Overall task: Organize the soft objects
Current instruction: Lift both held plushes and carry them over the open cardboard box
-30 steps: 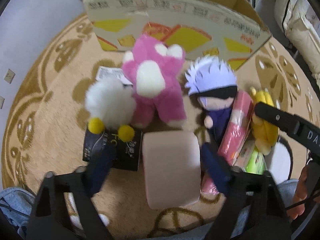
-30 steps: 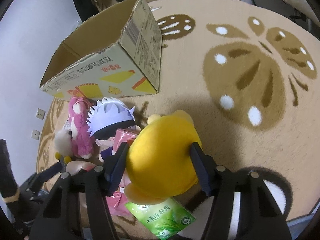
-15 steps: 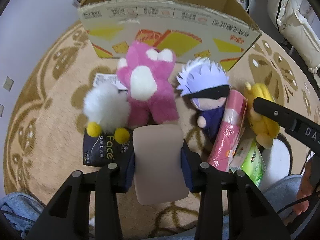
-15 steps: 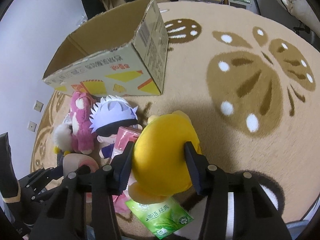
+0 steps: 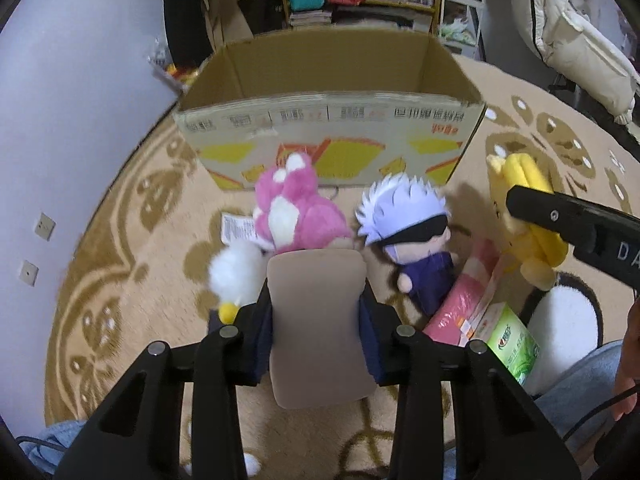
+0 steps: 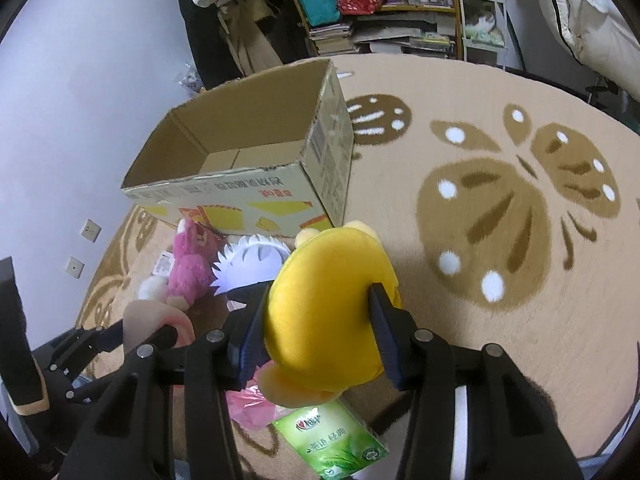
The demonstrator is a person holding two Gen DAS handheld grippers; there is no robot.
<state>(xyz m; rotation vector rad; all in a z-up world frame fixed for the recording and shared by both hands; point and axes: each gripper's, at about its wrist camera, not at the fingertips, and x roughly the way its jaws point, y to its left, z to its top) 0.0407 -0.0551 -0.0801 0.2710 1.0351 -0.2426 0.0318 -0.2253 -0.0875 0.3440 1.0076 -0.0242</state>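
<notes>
My left gripper is shut on a beige soft pad and holds it above the rug. My right gripper is shut on a yellow plush toy, also lifted; the toy shows in the left wrist view. An open, empty cardboard box stands ahead on the rug, also in the right wrist view. In front of it lie a pink plush, a white-haired doll and a white fluffy toy.
A pink wrapped pack and a green tissue pack lie at the right on the round beige rug. A wall is at the left. Shelves and clutter stand behind the box.
My left gripper closed on the beige pad and lifted it. My right gripper tightened on the yellow plush and raised it. Both views now tilt up toward the box.
</notes>
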